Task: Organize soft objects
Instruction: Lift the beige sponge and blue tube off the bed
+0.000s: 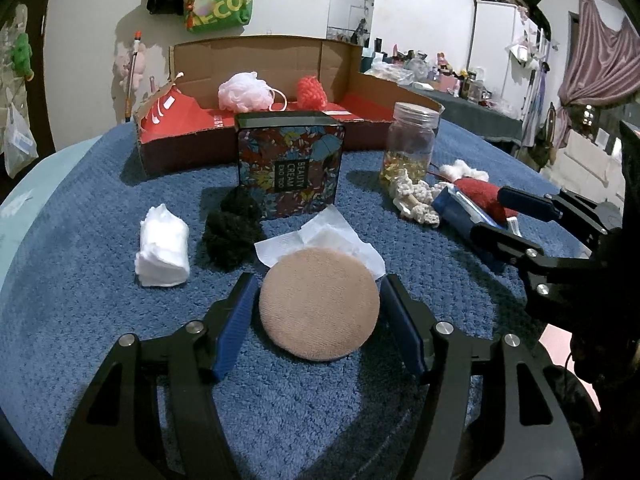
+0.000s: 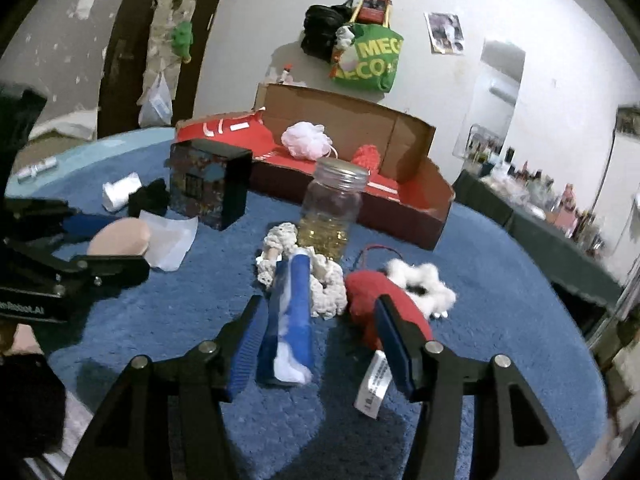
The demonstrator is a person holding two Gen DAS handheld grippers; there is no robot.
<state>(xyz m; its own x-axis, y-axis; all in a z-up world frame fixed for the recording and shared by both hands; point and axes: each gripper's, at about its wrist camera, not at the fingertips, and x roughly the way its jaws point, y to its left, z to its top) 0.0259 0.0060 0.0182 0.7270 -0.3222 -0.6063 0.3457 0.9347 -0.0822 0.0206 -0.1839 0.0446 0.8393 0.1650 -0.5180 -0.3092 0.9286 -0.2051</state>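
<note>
Left gripper (image 1: 318,320) first: your fingers stand spread either side of the tan powder puff (image 1: 319,303), not pressing it yet. Centre up and squeeze gently at its edges. Right gripper (image 2: 320,344) sits spread too, blue-and-white pack (image 2: 290,320) between the fingers, red plush (image 2: 380,300) touching the right one. Cardboard box (image 1: 256,60) waits beyond.

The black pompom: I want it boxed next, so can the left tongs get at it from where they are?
Probably yes. The black pompom lies just past the left tongs, up-left of the powder puff between their open fingers, with bare towel alongside; only the puff needs clearing first.
</note>
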